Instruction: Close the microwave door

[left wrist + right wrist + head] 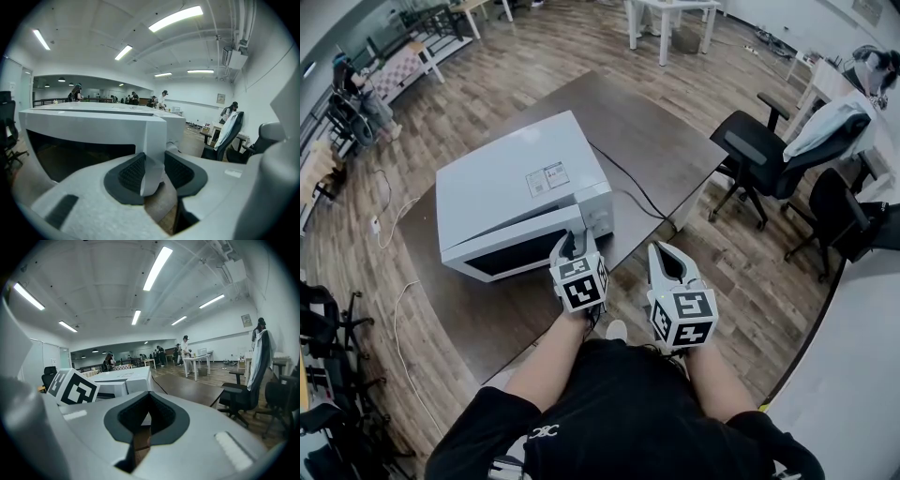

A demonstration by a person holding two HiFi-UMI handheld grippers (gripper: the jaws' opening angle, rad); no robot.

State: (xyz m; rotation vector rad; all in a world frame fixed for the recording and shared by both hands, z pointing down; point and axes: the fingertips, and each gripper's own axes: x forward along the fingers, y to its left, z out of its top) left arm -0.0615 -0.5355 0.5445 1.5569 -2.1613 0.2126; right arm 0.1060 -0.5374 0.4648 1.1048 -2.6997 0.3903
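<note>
Seen from the head view, a white microwave (pixel 511 183) sits on a dark brown table (pixel 656 141), at about ten o'clock from our two hands. Its dark-windowed microwave door (pixel 511 251) faces us and stands slightly ajar, with its free right edge forward of the control panel. A black power cord (pixel 628 178) trails from the back of the oven toward three o'clock across the tabletop.

At that free edge we hold the left gripper (pixel 570 246), angled downward. In the left gripper view its jaws are spread fairly wide around the door's corner (pixel 152 154). One ribbed black pad (pixel 132 172) lies against the window side and the other against the outer side, so the left gripper (pixel 153 171) has the door's edge clamped between them.

Just beside it, toward three o'clock, we carry the right gripper (pixel 667 255) clear of the oven, past the table's edge and above the wooden floor. In the right gripper view its jaws (pixel 149 416) are drawn together at the tips with nothing between them. The marker cube (pixel 72 387) of the other tool shows at nine o'clock.

Black office chairs (pixel 759 150) stand at two o'clock, well apart from the table.
</note>
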